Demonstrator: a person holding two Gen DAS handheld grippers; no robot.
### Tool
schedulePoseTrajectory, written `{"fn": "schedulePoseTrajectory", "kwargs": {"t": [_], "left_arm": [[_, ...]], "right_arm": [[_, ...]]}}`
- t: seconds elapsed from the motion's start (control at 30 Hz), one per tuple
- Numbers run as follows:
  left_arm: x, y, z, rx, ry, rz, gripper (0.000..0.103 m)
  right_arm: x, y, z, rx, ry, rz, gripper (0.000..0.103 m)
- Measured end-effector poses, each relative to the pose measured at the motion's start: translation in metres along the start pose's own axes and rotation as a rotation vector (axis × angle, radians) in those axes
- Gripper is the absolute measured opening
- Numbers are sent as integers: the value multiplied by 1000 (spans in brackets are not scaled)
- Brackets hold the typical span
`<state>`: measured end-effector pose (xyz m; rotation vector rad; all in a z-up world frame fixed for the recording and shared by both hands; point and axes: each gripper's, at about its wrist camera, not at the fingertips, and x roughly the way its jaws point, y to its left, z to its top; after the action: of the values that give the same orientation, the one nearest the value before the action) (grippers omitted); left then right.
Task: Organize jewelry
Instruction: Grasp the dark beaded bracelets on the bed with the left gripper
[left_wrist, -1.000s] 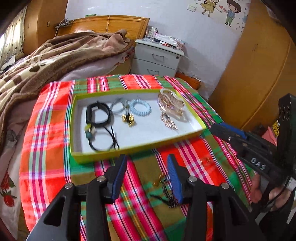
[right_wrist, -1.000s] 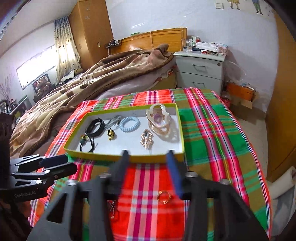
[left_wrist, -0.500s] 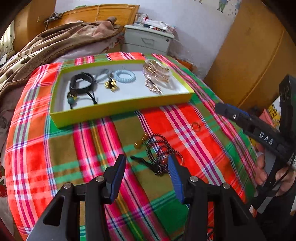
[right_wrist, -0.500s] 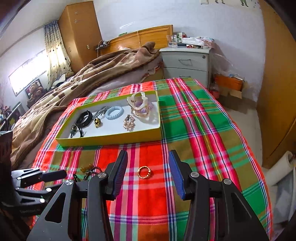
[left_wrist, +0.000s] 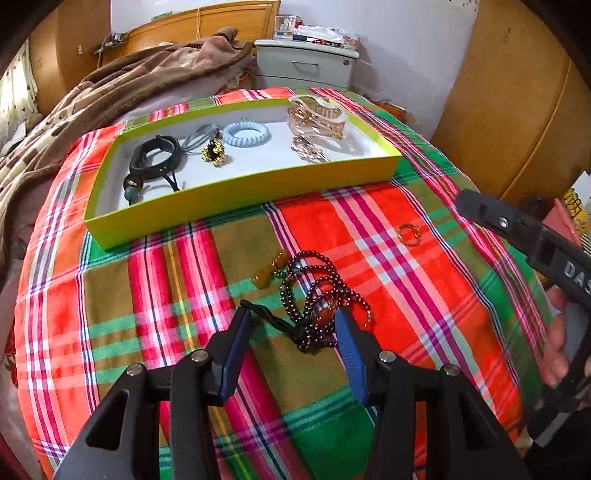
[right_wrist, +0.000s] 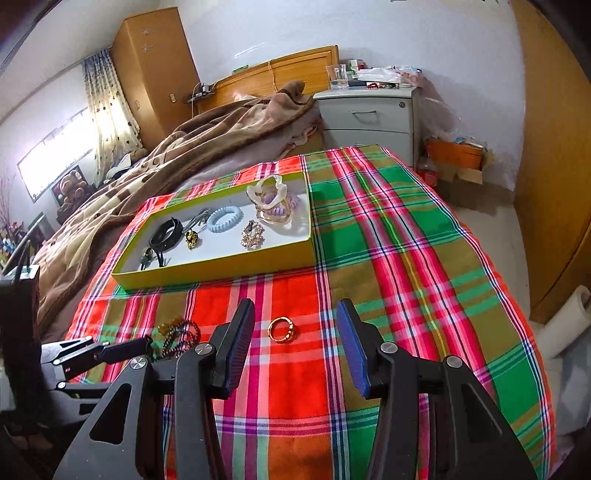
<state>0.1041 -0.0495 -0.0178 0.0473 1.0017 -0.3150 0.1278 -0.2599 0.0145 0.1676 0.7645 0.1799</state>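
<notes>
A yellow-green tray on the plaid cloth holds a black band, a blue coil tie, a gold flower piece, a brooch and clear claw clips. A dark bead necklace with an amber bead lies loose in front of the tray. My left gripper is open, its tips on either side of the necklace's near end. A gold ring lies on the cloth. My right gripper is open, straddling the ring from just behind.
The plaid cloth covers a rounded table. A bed with a brown blanket lies behind on the left, a grey nightstand at the back, and a wooden wardrobe on the right.
Both grippers have drawn back from the tray and dropped toward the cloth. The left now frames the bead necklace, the right frames the gold ring. Both stay open.
</notes>
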Motion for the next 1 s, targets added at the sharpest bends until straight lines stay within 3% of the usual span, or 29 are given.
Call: {"fn": "schedulePoseTrajectory", "kwargs": {"t": [0.1,0.3,0.37,0.53,0.7,0.8,0.93,1.0], "left_arm": [[1,1,1,18,-3,48,50],[0,10,3,24,2,39,48],[-2,12,3,16,10,25,35],[1,11,11,24,24,9,35],[-5,21,25,-6,-11,-21,35],[-5,22,31,16,-29,28,35],[14,18,33,53,44,18,35],[18,12,33,91,36,12,36]], "right_arm": [[0,-2,0,6,2,4,47],[0,-4,-2,17,-1,10,47],[0,-4,-2,19,-4,11,47],[0,-7,-3,26,-1,12,47],[-1,-9,-1,31,-5,18,47],[1,-8,-1,27,3,17,47],[4,-7,0,22,7,22,47],[5,-7,1,19,10,20,47]]}}
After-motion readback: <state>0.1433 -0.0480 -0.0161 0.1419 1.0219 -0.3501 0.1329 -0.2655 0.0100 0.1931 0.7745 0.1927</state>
